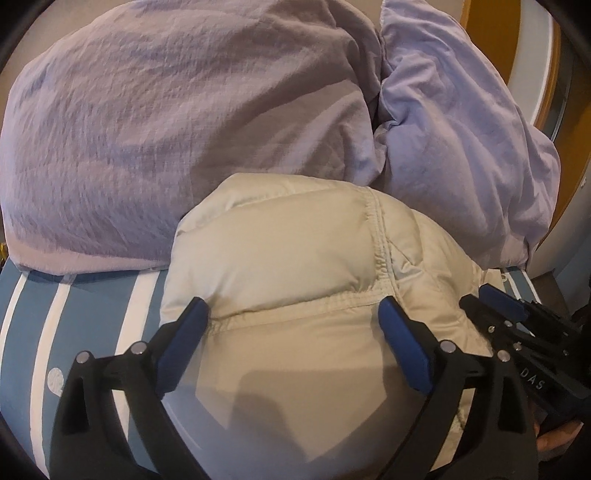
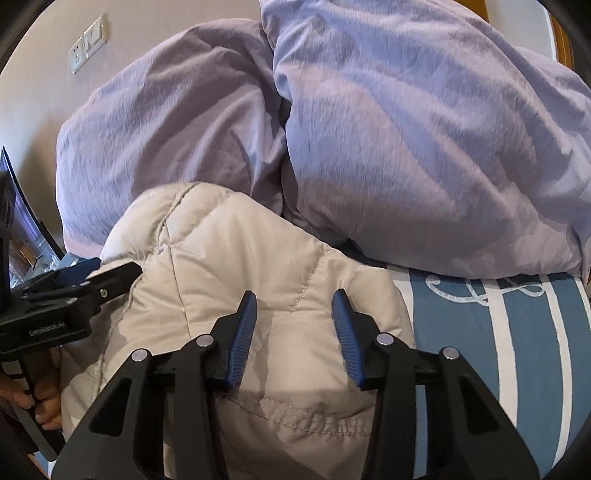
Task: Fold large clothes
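A cream quilted puffer jacket (image 1: 295,251) lies bunched on the bed, with stitched seams across it; it also shows in the right wrist view (image 2: 236,258). My left gripper (image 1: 293,310) is open, its blue-padded fingers spread wide just over the jacket. My right gripper (image 2: 294,301) is open too, hovering over the jacket's right part. The right gripper shows at the right edge of the left wrist view (image 1: 517,317), and the left gripper at the left edge of the right wrist view (image 2: 74,284), both beside the jacket.
A crumpled lilac duvet (image 1: 166,129) piles up behind the jacket, also in the right wrist view (image 2: 406,147). The sheet (image 2: 498,339) is blue with white stripes. A wall socket (image 2: 86,42) is at upper left, a wooden frame (image 1: 484,22) at upper right.
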Demonstrator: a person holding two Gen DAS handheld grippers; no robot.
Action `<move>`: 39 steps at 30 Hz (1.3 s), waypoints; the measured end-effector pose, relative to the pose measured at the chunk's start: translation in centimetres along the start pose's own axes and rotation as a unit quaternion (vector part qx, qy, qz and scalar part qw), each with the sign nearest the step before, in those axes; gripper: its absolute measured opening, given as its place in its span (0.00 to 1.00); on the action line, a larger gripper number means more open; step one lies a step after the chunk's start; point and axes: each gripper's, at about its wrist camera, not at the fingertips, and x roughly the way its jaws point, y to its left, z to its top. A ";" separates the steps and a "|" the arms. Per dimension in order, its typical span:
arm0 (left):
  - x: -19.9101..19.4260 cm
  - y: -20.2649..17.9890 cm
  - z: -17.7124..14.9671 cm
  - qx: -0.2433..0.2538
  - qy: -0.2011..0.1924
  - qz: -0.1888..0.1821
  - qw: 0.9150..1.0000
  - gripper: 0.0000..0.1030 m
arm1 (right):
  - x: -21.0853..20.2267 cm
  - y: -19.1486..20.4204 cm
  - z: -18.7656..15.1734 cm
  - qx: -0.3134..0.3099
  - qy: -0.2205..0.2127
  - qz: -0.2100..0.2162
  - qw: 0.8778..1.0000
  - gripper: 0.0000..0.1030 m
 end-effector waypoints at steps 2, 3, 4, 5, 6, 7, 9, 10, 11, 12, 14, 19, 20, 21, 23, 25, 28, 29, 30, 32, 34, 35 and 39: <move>0.3 -0.2 -0.1 0.002 -0.002 0.000 1.000 0.91 | 0.2 -0.1 -0.3 0.003 -0.001 0.001 1.000 0.44; 0.4 -0.3 -0.1 0.002 -0.003 -0.001 1.000 0.92 | 0.3 -0.2 -0.5 0.005 -0.002 0.001 1.000 0.44; 0.6 -0.3 -0.1 0.002 -0.003 -0.002 1.000 0.92 | 0.3 -0.1 -0.6 0.005 -0.002 0.001 1.000 0.44; 0.7 -0.3 -0.1 0.002 -0.004 -0.002 1.000 0.92 | 0.4 -0.1 -0.6 0.005 -0.002 0.000 1.000 0.43; 0.8 -0.3 -0.1 0.002 -0.005 -0.003 1.000 0.93 | 0.5 -0.1 -0.7 0.006 -0.002 -0.001 1.000 0.43; 0.9 -0.3 -0.1 0.001 -0.006 -0.004 1.000 0.93 | 0.6 -0.1 -0.7 0.006 -0.003 -0.002 1.000 0.44; 1.0 -0.2 -0.2 0.001 -0.008 -0.005 1.000 0.94 | 0.7 -0.1 -0.8 0.008 -0.005 -0.002 1.000 0.44; 1.1 -0.2 -0.3 0.001 -0.011 -0.005 1.000 0.94 | 0.8 -0.2 -0.9 0.009 -0.008 -0.002 1.000 0.44; 1.1 -0.2 -0.3 0.000 -0.013 -0.006 1.000 0.94 | 0.8 -0.2 -1.0 0.011 -0.011 -0.002 1.000 0.44; 1.1 -0.2 -0.4 0.000 -0.015 -0.006 1.000 0.94 | 0.9 -0.2 -1.2 0.011 -0.013 -0.002 1.000 0.44; 1.2 -0.3 -0.6 0.002 -0.019 -0.004 1.000 0.94 | 1.0 -0.3 -1.4 0.012 -0.016 -0.003 1.000 0.44; 0.6 -0.5 -0.7 0.004 -0.017 0.010 1.000 0.96 | 0.2 -0.2 -1.2 0.003 -0.001 -0.012 1.000 0.48; 0.3 -0.4 -0.7 0.003 -0.015 0.015 1.000 0.96 | -0.2 -0.2 -1.0 0.004 0.001 -0.013 1.000 0.57; -0.3 -0.3 -0.8 0.000 -0.012 0.020 1.000 0.96 | -1.0 -0.2 -1.0 0.007 0.001 -0.011 1.000 0.70; -1.5 0.0 -1.1 -0.007 -0.007 0.024 1.000 0.96 | -2.5 -0.2 -1.1 0.009 -0.002 -0.011 1.000 0.82; -3.1 0.1 -1.6 -0.008 -0.005 0.027 1.000 0.96 | -4.3 -0.2 -1.3 0.012 -0.002 -0.012 1.000 0.88; -6.1 0.3 -2.6 -0.005 -0.012 0.031 0.999 0.96 | -6.9 -0.4 -1.6 0.026 0.005 -0.014 1.000 0.95; -7.1 0.4 -3.0 -0.005 -0.013 0.032 0.999 0.96 | -7.6 -0.4 -1.6 0.029 0.009 -0.018 0.999 0.97; -8.4 0.5 -3.6 -0.005 -0.014 0.030 0.999 0.97 | -8.5 -0.4 -1.7 0.030 0.015 -0.025 0.999 0.99; -10.2 0.6 -4.5 -0.006 -0.014 0.026 1.000 0.98 | -10.1 -0.4 -2.2 0.027 0.019 -0.030 0.999 0.99; -11.9 0.6 -5.6 -0.007 -0.012 0.021 1.000 0.98 | -11.7 -0.3 -3.1 0.022 0.027 -0.025 0.999 0.99; -12.7 0.6 -6.1 -0.008 -0.010 0.018 1.000 0.98 | -12.3 -0.2 -3.4 0.020 0.030 -0.024 0.999 0.99; -15.2 0.8 -8.3 -0.019 -0.001 0.005 1.000 0.98 | -14.5 0.5 -5.8 0.026 0.044 -0.018 0.999 0.99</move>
